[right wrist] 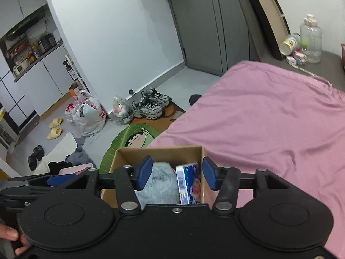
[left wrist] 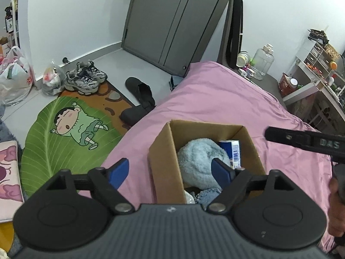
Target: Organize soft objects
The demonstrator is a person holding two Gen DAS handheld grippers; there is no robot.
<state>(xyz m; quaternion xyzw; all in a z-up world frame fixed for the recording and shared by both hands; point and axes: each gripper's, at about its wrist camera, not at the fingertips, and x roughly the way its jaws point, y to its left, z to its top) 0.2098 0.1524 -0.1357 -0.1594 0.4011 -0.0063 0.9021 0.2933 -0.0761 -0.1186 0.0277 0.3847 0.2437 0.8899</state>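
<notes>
Your cardboard box (left wrist: 166, 151) sits near the bed's (left wrist: 226, 99) left edge, with the fluffy blue towel (left wrist: 198, 157) and tissue pack (left wrist: 234, 151) inside. Your left gripper (left wrist: 172, 168) and right gripper (right wrist: 176, 172) both hang over it, jaws parted, grasping nothing.

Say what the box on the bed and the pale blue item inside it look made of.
Box: corrugated cardboard, matte brown, with raw cut edges and folded corners. Pale blue item: plush or fleece fabric, going by its fuzzy, clumped pile; the exact fibre is unclear.
</notes>
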